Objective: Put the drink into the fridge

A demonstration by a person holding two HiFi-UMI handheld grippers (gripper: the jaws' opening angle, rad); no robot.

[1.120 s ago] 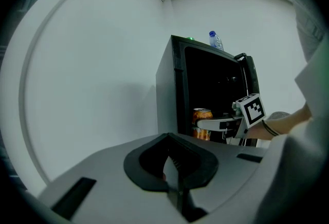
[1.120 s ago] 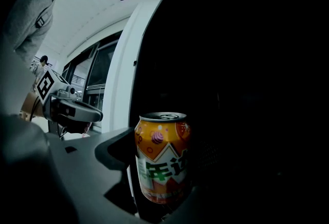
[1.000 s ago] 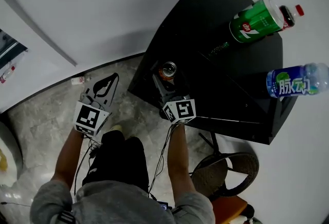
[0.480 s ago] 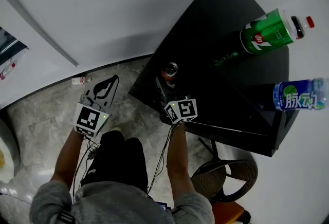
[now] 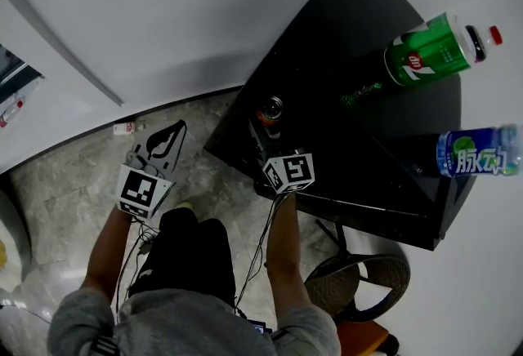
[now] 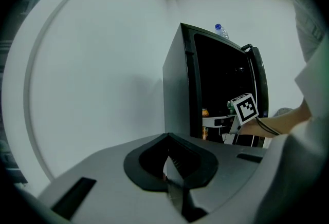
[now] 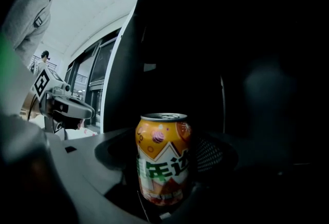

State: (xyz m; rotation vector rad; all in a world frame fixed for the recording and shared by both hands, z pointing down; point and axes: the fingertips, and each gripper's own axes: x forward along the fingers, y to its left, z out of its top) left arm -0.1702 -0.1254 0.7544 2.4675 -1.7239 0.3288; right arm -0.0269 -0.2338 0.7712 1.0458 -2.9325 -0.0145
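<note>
The right claw (image 5: 267, 122) is clamping the sides of an orange drink can (image 7: 163, 159) and holding it upright at the dark open front of the black fridge (image 5: 359, 126). The left claw (image 6: 167, 169) is hanging off to the side above the stone floor (image 5: 73, 183), its jaws pressed together on nothing. The fridge is taking up most of the scene, and its inside is showing as near-black in the right gripper view, so I cannot tell whether the can is resting on a shelf or hanging above one. Two bottles are lying on their sides on the fridge top, a green one (image 5: 429, 52) and a blue one (image 5: 478, 152), well apart from the can. The can itself is sitting low between the jaws, with its rim level. The main risk, I judge, is letting go while the can is off a shelf or only half on its edge, which would be sending it down to the floor. A bump against the fridge frame on the way in could also be tilting the can in the grip, and a jolt to the fridge could be setting the bottles rolling.
</note>
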